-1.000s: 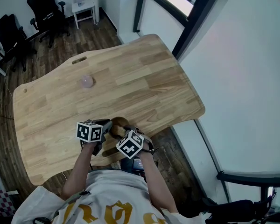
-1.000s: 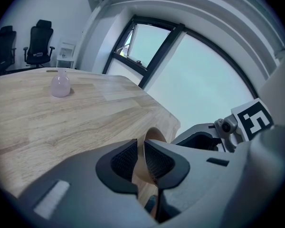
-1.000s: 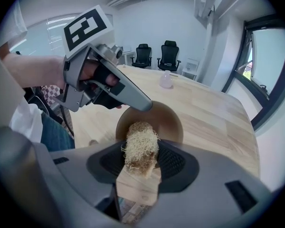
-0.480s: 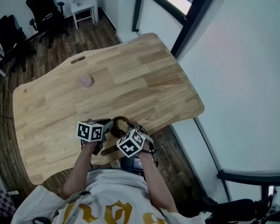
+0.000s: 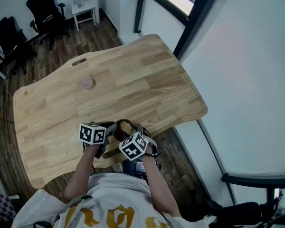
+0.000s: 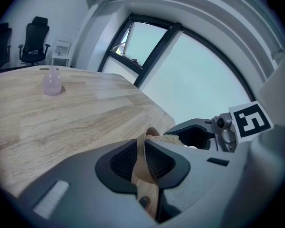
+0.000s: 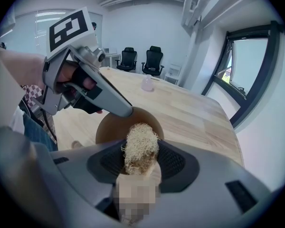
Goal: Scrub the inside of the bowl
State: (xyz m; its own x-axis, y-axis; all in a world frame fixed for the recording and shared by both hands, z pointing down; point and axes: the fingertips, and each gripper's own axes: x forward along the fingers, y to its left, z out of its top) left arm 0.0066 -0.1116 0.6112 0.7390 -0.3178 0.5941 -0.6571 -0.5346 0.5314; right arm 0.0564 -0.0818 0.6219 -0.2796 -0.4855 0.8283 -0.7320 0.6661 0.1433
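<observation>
A brown wooden bowl (image 5: pixel 125 126) is held above the table's near edge. My left gripper (image 6: pixel 143 152) is shut on its wall (image 6: pixel 141 172), which stands edge-on between the pads; the jaws have just been opening slightly with the wall still between them. My right gripper (image 7: pixel 140 161) is shut on a scrubber with a straw-coloured fibre head (image 7: pixel 139 146). The head pokes into the bowl (image 7: pixel 110 127) over its near rim. In the left gripper view the fibres (image 6: pixel 164 138) show just past the rim, in front of the right gripper (image 6: pixel 199 136). Both marker cubes (image 5: pixel 91 133) hide much of the bowl from above.
A small pink bottle (image 5: pixel 87 83) stands far out on the wooden table (image 5: pixel 147 80). Black office chairs (image 5: pixel 45 6) and a white stool (image 5: pixel 84 4) are on the floor beyond. A window frame (image 5: pixel 194 18) and a white wall run along the right.
The right gripper has tipped a little with the scrubber, and the bowl shows slightly further right. The left gripper has hardly moved.
</observation>
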